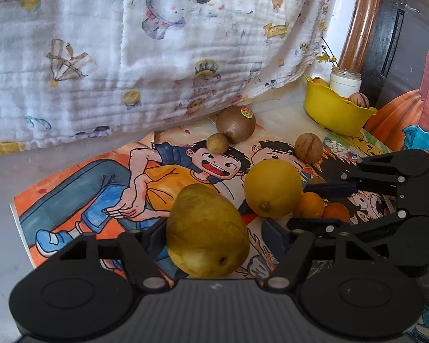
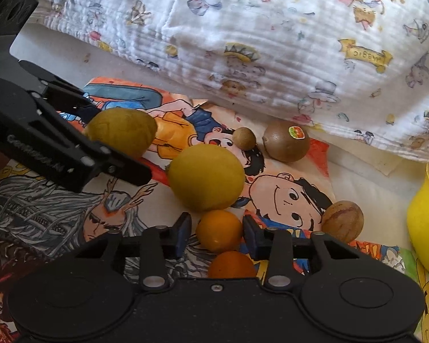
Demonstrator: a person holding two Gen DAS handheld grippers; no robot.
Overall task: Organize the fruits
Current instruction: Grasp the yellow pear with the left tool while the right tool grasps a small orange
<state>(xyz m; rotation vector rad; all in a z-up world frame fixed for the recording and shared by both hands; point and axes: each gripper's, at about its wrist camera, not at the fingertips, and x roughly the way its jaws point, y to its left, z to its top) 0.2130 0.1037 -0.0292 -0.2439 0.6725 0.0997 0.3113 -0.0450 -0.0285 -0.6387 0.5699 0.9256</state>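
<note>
1. Left gripper [image 1: 211,235]: jaws straddle the pear [image 1: 207,233]. The left pad meets its side; the right pad stands a little off it. Not clamped.
2. Right gripper [image 2: 217,235]: jaws flank a small orange [image 2: 218,230], pads just beside it with slim gaps on both sides. No firm grasp seen.
3. Second orange [image 2: 231,264] lies nearer the right gripper's body, touching the first.
4. Lemon [image 2: 206,177] sits just past the oranges, touching the held-between one.
5. All fruit rests on cartoon drawings [image 1: 100,177] spread on a pale surface.
6. Farther out: a kiwi [image 1: 236,123] with a sticker, a small brown ball [image 1: 217,143] touching it, and a striped brown fruit [image 1: 308,148] apart to the right.
7. Yellow bowl [image 1: 334,114] at far right holds another striped fruit [image 1: 359,100].
8. Printed blanket [image 1: 128,57] behind everything.
</note>
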